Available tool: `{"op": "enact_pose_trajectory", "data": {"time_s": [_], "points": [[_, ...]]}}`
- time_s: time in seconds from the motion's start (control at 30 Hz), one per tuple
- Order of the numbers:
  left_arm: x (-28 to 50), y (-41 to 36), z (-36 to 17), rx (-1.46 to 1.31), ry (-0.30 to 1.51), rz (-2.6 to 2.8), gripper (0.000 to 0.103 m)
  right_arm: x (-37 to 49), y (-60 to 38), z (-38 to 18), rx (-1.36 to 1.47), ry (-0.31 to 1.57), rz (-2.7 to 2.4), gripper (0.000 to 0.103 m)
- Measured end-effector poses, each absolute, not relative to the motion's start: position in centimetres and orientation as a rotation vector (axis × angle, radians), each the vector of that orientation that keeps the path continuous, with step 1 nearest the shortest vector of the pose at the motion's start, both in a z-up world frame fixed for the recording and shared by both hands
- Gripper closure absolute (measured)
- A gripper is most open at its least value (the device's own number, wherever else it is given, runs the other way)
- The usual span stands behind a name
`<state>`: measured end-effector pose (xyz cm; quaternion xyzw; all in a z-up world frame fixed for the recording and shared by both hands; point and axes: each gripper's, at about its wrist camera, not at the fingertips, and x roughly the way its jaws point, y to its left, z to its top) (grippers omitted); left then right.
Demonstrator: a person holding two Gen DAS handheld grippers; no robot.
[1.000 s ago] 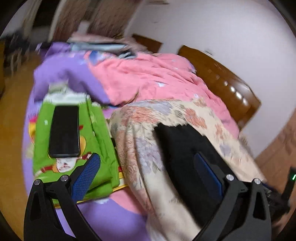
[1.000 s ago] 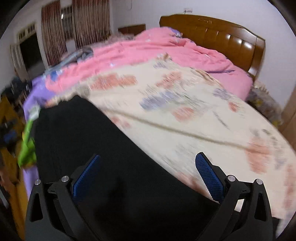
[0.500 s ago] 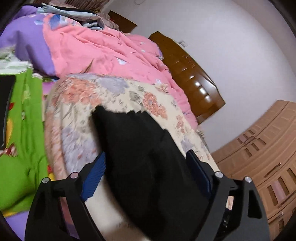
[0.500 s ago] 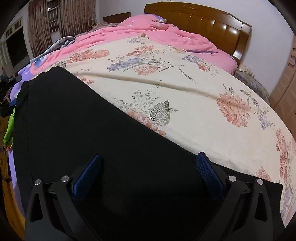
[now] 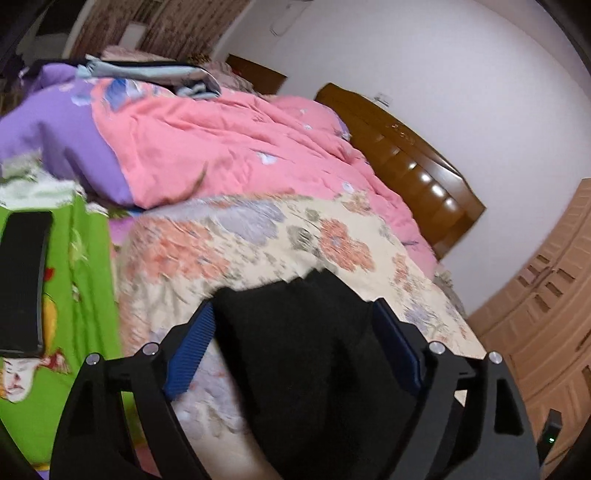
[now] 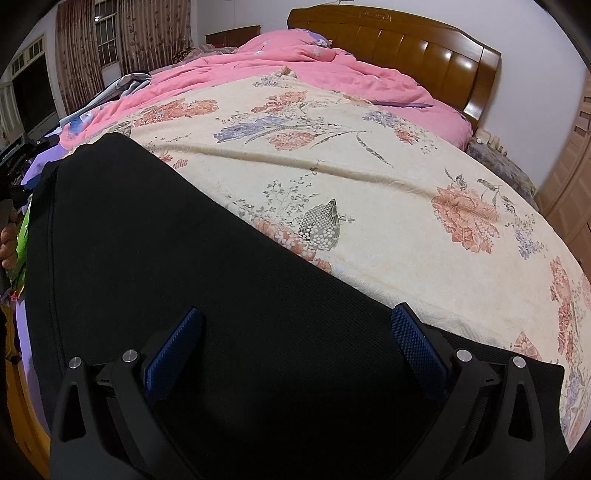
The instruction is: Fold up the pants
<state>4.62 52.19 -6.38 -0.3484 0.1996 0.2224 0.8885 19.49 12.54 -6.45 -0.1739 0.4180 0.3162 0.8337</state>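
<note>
Left wrist view: one pair of black knit pants lies on the near part of one cream floral bedspread, running between the blue-padded fingers of the left gripper. Its jaws stand apart, one pad on each side of the cloth; contact with the cloth cannot be told. To the left lies one black phone on a green printed cloth. Beyond are one pink quilt and one purple cover, with the wooden headboard far right.

Right wrist view: the same pants spread flat over the near left of the bedspread. The right gripper hangs over them, jaws apart, nothing between the pads. This view alone shows the curtained window; the phone does not appear here.

Against half a second ago, the left view has swung level, bringing the phone back into sight; the right view is nearly unchanged.
</note>
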Motion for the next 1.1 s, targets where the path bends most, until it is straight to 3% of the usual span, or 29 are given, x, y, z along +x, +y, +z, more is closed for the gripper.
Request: {"op": "enact_pose_trajectory", "data": {"time_s": [0.27, 0.3, 0.33, 0.4, 0.57, 0.6, 0.63, 0.7, 0.73, 0.9, 1.0, 1.1], "points": [[5.2, 54.0, -7.6, -0.709, 0.449, 0.458, 0.019, 19.5, 12.6, -6.4, -0.368, 0.886, 0.670, 0.004], [5.1, 53.7, -7.5, -0.695, 0.442, 0.455, 0.024, 19.5, 12.6, -6.4, -0.368, 0.886, 0.670, 0.004], [5.0, 53.6, -7.5, -0.693, 0.436, 0.450, 0.037, 19.5, 12.6, -6.4, -0.368, 0.886, 0.670, 0.004], [5.0, 53.6, -7.7, -0.699, 0.438, 0.439, 0.046, 19.5, 12.6, -6.4, -0.368, 0.885, 0.670, 0.004], [5.2, 54.1, -8.4, -0.708, 0.443, 0.419, 0.047, 19.5, 12.6, -6.4, -0.365, 0.887, 0.670, 0.004], [5.3, 54.1, -8.6, -0.709, 0.444, 0.416, 0.053, 19.6, 12.6, -6.4, -0.363, 0.888, 0.671, 0.004], [5.4, 54.3, -8.8, -0.714, 0.446, 0.414, 0.076, 19.6, 12.5, -6.4, -0.362, 0.888, 0.671, 0.004], [5.1, 54.6, -9.0, -0.751, 0.427, 0.394, 0.091, 19.6, 12.5, -6.4, -0.362, 0.888, 0.672, 0.004], [4.7, 54.0, -8.4, -0.738, 0.404, 0.403, 0.092, 19.6, 12.5, -6.4, -0.362, 0.888, 0.672, 0.004], [3.2, 44.5, -0.1, -0.440, 0.259, 0.363, 0.092, 20.2, 10.7, -5.4, -0.223, 0.859, 0.683, 0.006], [3.3, 34.7, 4.0, -0.240, 0.211, 0.193, 0.092, 21.2, 4.3, -3.6, 0.152, 0.808, 0.630, 0.011], [3.1, 24.5, 4.2, -0.056, 0.231, 0.008, 0.092, 19.9, -2.3, -1.3, 0.404, 0.741, 0.565, 0.013]]}}
